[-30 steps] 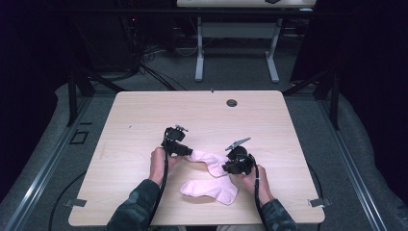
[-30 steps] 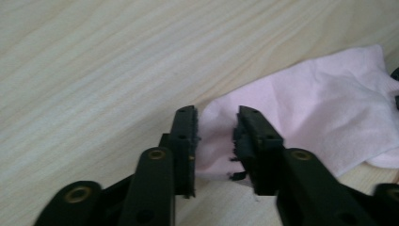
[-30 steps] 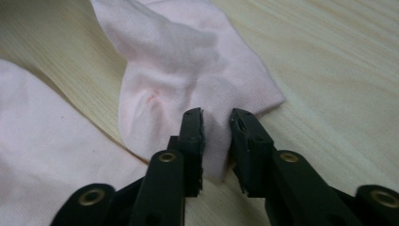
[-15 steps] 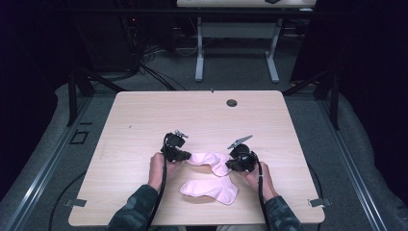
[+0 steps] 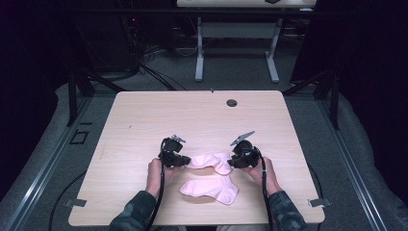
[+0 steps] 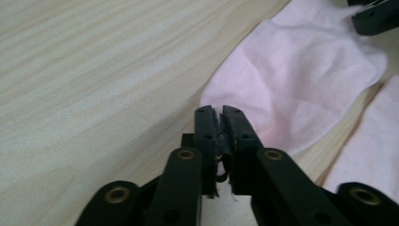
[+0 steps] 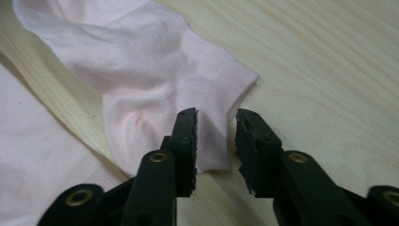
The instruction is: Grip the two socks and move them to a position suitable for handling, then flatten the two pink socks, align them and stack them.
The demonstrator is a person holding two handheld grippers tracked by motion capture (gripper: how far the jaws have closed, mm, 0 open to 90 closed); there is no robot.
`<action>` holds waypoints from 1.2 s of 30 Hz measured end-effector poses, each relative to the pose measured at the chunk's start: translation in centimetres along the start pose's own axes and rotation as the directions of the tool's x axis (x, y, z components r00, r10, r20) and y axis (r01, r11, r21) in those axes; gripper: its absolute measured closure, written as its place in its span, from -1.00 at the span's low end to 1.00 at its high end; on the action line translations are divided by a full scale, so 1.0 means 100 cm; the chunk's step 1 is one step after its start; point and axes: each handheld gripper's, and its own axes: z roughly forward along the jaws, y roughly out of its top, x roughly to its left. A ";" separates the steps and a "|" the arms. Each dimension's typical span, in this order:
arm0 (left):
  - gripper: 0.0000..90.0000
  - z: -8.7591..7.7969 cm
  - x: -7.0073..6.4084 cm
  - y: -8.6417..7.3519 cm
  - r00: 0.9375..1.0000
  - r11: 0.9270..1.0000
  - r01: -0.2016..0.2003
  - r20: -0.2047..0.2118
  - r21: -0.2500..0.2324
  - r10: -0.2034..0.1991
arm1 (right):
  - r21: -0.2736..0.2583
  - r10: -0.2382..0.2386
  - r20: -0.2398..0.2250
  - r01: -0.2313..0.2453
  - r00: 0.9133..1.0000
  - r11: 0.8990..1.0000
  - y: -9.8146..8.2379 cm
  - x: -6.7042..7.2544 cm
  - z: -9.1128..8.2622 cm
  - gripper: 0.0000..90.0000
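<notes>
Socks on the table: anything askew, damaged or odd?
Nothing damaged or spilled. The far sock lies rumpled, not flat, between the two grippers: the left gripper is shut on one end, while the right gripper is open astride the other end. The near sock lies flat on the table.

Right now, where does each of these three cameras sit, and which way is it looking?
High view: above the person's side, facing forward and down on the pale wooden table; forearms and both hands show.
Left gripper view: on the left gripper, looking along its black fingers, shut on the farther pink sock.
Right gripper view: on the right gripper, fingers apart around that sock's other end.
All three share this sock; the nearer pink sock lies beside it.
</notes>
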 end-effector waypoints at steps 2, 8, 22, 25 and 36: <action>0.48 -0.010 0.000 0.001 1.000 0.999 0.017 0.009 -0.032 -0.016 | -0.039 0.022 -0.017 -0.023 1.000 0.999 -0.002 -0.003 -0.007 0.36; 0.03 -0.026 0.001 0.007 0.999 0.997 0.034 -0.036 -0.075 -0.037 | -0.095 0.079 0.007 -0.078 0.997 0.992 -0.005 -0.005 -0.024 0.23; 0.16 0.015 -0.010 0.005 0.996 0.997 -0.008 -0.087 0.074 0.014 | -0.017 0.090 0.029 -0.090 0.995 0.996 -0.005 0.004 0.001 0.29; 0.25 0.018 -0.011 0.005 0.995 0.996 -0.020 -0.096 0.084 0.028 | -0.030 0.095 0.047 -0.094 0.994 0.995 -0.006 0.008 0.006 0.36; 0.69 0.018 -0.014 0.004 0.986 0.992 -0.084 -0.135 0.096 0.096 | -0.014 0.080 0.041 -0.079 0.996 0.997 -0.007 0.009 0.006 0.76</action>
